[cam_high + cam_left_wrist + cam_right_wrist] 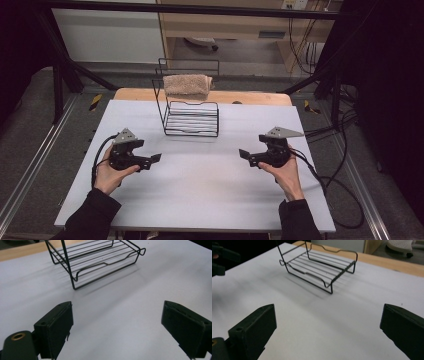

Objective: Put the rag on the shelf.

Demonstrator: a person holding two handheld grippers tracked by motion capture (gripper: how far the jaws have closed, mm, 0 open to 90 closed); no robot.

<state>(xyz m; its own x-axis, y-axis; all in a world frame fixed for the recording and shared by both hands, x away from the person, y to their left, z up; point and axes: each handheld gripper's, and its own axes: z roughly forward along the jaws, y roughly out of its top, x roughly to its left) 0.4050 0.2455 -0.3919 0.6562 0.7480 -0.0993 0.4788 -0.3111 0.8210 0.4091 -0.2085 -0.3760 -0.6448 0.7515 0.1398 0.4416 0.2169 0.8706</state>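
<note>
A black wire rack [192, 120] stands at the back middle of the white table [200, 195]. A folded beige towel [187, 85] hangs over the rack's tall back rail. My left gripper [155, 159] is held low over the table at the left, pointing inward, open with nothing between its fingers. My right gripper [244, 154] mirrors it at the right, open and holding nothing. In the left gripper view the gripper [117, 315] faces the rack [100, 255] across bare table. The right gripper [328, 315] also faces the rack [322, 267], with the left gripper [222, 257] blurred at the upper left.
A wooden strip [250, 97] runs along the table's back edge behind the rack. Black frame bars [65, 70] stand around the table. Cables [340, 190] trail off the right side. A wooden cabinet [225, 25] stands farther back.
</note>
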